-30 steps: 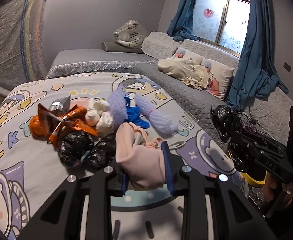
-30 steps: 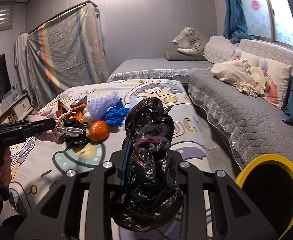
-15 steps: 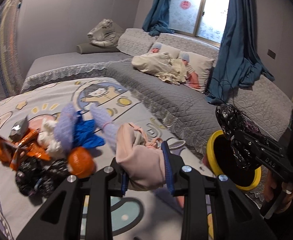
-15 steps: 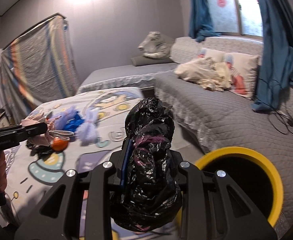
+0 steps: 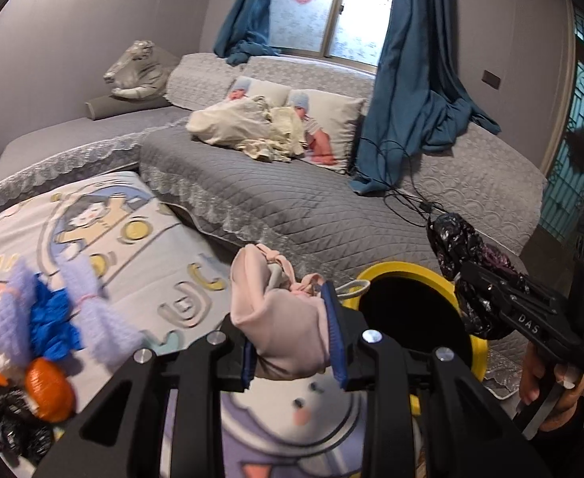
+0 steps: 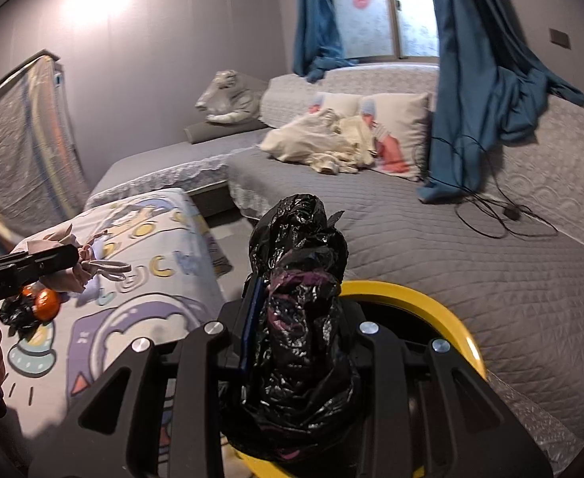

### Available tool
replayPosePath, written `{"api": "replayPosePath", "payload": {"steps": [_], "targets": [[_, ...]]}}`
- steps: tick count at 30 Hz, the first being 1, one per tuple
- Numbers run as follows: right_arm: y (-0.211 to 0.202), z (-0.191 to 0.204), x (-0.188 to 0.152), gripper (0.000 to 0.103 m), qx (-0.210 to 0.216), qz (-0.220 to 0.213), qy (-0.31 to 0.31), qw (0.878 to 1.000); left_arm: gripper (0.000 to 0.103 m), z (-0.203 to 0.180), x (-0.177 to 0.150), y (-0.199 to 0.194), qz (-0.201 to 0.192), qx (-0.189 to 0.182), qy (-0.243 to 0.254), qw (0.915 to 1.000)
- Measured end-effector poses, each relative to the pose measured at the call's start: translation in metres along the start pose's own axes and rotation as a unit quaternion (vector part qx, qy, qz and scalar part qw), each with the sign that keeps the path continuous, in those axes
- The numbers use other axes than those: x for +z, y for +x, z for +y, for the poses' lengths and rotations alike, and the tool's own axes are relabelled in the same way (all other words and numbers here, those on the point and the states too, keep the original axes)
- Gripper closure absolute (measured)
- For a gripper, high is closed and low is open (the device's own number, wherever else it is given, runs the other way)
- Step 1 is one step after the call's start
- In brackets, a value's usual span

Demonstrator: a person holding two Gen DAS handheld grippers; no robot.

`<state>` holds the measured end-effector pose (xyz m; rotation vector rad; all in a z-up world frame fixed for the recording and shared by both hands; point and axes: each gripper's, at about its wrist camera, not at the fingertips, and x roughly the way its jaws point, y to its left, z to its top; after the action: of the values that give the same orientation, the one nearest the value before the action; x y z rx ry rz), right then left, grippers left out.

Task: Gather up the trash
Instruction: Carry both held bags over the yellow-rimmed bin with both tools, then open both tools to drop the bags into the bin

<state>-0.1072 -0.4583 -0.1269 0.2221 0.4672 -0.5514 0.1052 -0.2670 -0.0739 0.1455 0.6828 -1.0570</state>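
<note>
My left tool (image 5: pixel 294 342) was clamped on a crumpled pale pink wad (image 5: pixel 280 318), the blue pads pressing its sides so that it bulged up between them. My right tool (image 6: pixel 292 330) was closed tight on a knotted black plastic bag (image 6: pixel 300 318), which stood up out of the jaws and hung below them as well.

Just past both loads was the yellow-rimmed bin (image 5: pixel 403 271), standing on the floor off the near corner of the bed, between the bed and the grey quilted sofa (image 5: pixel 292 199). From the right tool the bin's dark mouth lay directly ahead and below, part of its rim (image 6: pixel 411 298) hidden behind the bag; I judged the bag close to being over the opening. From the left tool the bin lay ahead and to the right, with the pink wad near its left rim, seemingly not yet above it. So the right hand (image 5: pixel 551 378) was the nearer one, and I reckoned it should let go first, the left needing to travel further right.

The rest of the trash was on the cartoon-print bedspread (image 5: pixel 140 239), towards the bed's left side: an orange foil ball (image 5: pixel 49 394), lilac mesh bundles (image 5: pixel 93 310) around a blue scrap (image 5: pixel 51 322), and black crumpled bags (image 5: pixel 9 426) at the near left edge.

Beyond the sofa hung blue curtains (image 5: pixel 411 79) beside the window.
</note>
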Motion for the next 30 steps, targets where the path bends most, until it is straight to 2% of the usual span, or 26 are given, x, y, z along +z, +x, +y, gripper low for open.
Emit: {"api": "replayPosePath", "payload": {"steps": [13, 23, 30], "targets": [[0.006, -0.033, -0.014, 0.075, -0.043, 0.015, 0.03, 0.999, 0.076, -0.055, 0.002, 0.062, 0.042, -0.056, 0.031, 0.9971], [0.016, -0.053, -0.017, 0.075, -0.062, 0.034, 0.056, 0.996, 0.076, -0.086, -0.01, 0.097, 0.077, -0.067, 0.055, 0.9932], [0.018, -0.059, -0.019, 0.074, -0.068, 0.04, 0.059, 0.995, 0.076, -0.094, -0.017, 0.116, 0.101, -0.076, 0.052, 0.9906]]}}
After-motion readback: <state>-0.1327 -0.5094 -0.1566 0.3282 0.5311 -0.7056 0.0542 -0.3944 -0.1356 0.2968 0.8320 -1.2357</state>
